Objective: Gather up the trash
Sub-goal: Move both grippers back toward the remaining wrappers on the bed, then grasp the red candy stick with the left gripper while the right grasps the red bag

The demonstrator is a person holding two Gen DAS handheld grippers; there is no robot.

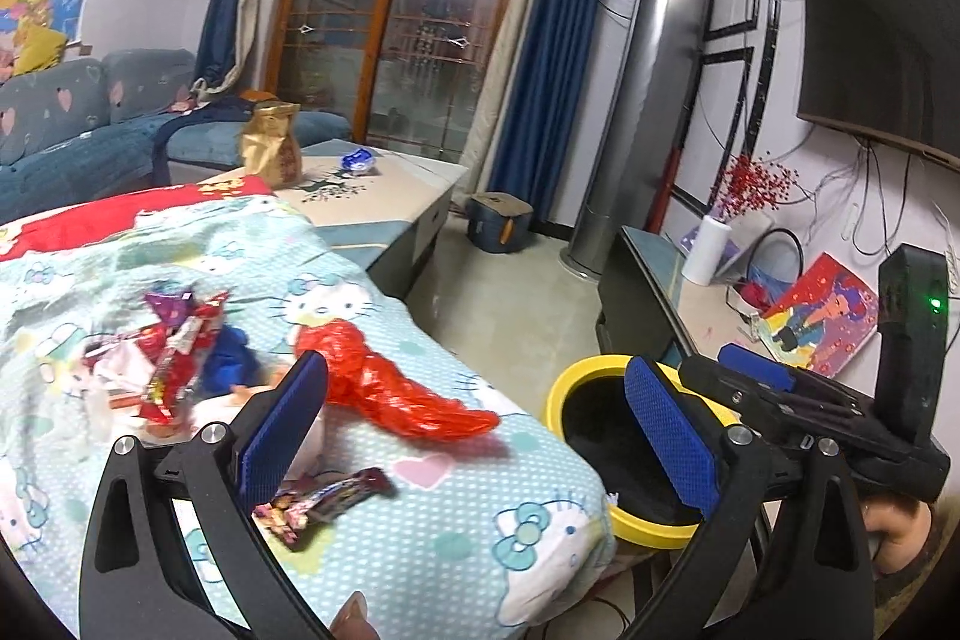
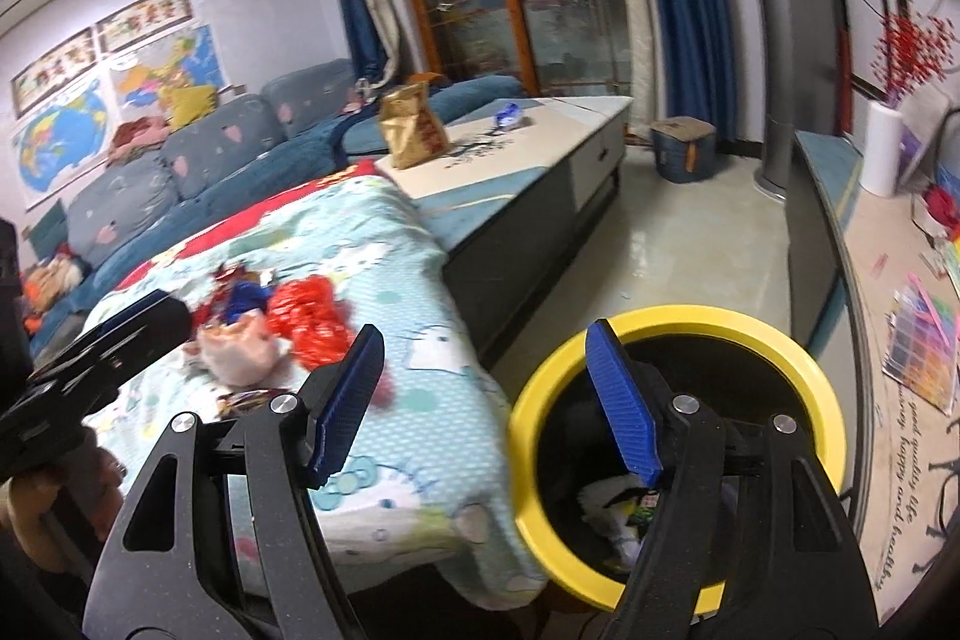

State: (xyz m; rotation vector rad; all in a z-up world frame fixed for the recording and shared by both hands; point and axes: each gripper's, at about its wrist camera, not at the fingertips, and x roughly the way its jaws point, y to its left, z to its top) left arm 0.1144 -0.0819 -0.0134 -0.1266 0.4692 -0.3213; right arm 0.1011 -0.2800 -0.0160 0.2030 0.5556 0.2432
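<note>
Blue sofa with heart-print covers (image 2: 198,160) along left wall, world maps (image 2: 66,130) above. Gold paper bag (image 1: 271,147) upright on pale coffee table (image 1: 390,196). Silver tower air conditioner (image 1: 636,112) beside blue curtains (image 1: 552,40). White paper roll (image 1: 708,250) on TV stand (image 1: 654,274).

We are seeing a pale blue cloth (image 1: 420,538) dotted white and printed with cartoon cats, hearts and bows, edged at its far side by a red strip (image 1: 120,214), and on it are lying a bright red crinkled bag (image 1: 396,388), a dark wrapper (image 1: 327,505) speckled with pink and yellow, and a heap of red, purple and blue wrappers (image 1: 174,346). We are looking at a bin (image 2: 780,334) showing a yellow rim and a black inside, and both the left gripper (image 1: 474,430) and right gripper (image 2: 486,400) are showing black frames with blue ribbed pads. Farther off, a gold bag (image 1: 270,148) with a red panel is standing out against a cream tabletop (image 1: 390,190), deep blue curtains (image 1: 552,40) and a grey-blue sofa (image 1: 72,118) patterned with hearts.
</note>
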